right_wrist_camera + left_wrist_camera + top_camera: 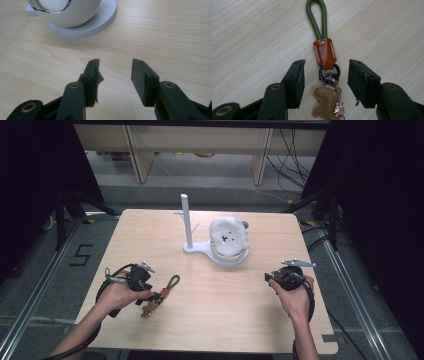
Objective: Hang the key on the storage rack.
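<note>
A keychain (pixel 162 294) lies flat on the wooden table (pixel 225 325) at the front left. It has an olive green cord loop (pixel 317 20), an orange leather tab (pixel 325 53), a dark ring (pixel 329 72) and a tan leather charm (pixel 325 102). My left gripper (pixel 326 72) is open, its jaws standing on either side of the ring with a gap at each pad. At the front right my right gripper (pixel 115 67) is open over bare wood (pixel 162 37), with nothing between its jaws.
A white stand sits at the middle back of the table, with an upright post (pixel 186 220) and a round base (pixel 100 22) carrying a white rounded form (pixel 229 237). Dark frames and cables flank the table.
</note>
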`<state>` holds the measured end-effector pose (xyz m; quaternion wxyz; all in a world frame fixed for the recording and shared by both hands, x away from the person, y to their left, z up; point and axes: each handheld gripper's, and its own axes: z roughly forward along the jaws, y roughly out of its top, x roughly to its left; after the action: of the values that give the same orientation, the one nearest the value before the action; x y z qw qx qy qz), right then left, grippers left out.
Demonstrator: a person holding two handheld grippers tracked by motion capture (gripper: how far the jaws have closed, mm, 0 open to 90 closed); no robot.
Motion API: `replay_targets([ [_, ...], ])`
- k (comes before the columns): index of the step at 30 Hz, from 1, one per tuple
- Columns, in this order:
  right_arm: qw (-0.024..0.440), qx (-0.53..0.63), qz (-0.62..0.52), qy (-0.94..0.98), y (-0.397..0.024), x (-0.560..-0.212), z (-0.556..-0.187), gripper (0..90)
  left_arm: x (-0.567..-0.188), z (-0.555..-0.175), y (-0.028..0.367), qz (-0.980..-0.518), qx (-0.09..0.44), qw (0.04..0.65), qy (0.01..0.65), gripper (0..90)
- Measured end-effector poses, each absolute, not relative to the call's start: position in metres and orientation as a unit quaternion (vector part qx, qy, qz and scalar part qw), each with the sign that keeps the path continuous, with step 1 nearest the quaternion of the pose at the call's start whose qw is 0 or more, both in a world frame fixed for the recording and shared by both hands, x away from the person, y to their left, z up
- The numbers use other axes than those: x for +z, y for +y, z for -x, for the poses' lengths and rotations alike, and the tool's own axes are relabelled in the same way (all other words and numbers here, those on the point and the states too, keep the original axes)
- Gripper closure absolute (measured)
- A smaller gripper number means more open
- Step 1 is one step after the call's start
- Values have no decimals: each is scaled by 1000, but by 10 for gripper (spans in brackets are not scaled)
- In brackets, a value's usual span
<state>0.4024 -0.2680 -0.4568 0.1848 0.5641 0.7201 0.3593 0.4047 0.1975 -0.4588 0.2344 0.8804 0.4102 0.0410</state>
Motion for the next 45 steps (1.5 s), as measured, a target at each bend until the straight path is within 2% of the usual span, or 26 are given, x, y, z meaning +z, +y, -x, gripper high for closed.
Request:
replay_targets([
  [16,191,363,-563,717,-272,-458,-400,582,-465,-419,181,-881,21,206,425,464],
  [28,178,370,-575,707,-268,-457,-398,579,-468,-424,176,-877,9,177,446,464],
  [30,181,372,-565,714,-270,-457,-399,579,-468,-428,176,-889,11,166,427,465],
  [45,182,375,-562,715,-270,-457,-399,579,-471,-433,166,-891,5,141,432,487],
])
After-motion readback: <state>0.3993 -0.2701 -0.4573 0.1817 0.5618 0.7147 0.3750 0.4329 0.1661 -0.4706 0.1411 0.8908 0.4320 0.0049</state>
